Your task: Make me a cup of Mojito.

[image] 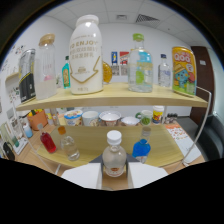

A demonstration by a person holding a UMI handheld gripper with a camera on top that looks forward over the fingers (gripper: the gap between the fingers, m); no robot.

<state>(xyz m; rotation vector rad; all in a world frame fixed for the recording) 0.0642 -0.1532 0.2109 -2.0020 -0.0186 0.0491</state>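
One clear white-capped bottle (114, 156) is stood between the spread white fingers (82, 176) of the gripper (114, 176), gaps either side, flanked by a blue bottle (141, 148) and glass (70, 147) on the lower shelf (165, 150).

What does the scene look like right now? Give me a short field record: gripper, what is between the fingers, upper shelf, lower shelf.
gripper: gripper open, fingers either side of a bottle
between fingers: small clear bottle with white cap, standing on the lower shelf
beside it: blue bottle, red bottle, clear glass bottle
upper shelf: large white bottle, green-capped clear bottle, yellow carton
behind lower shelf: row of cups
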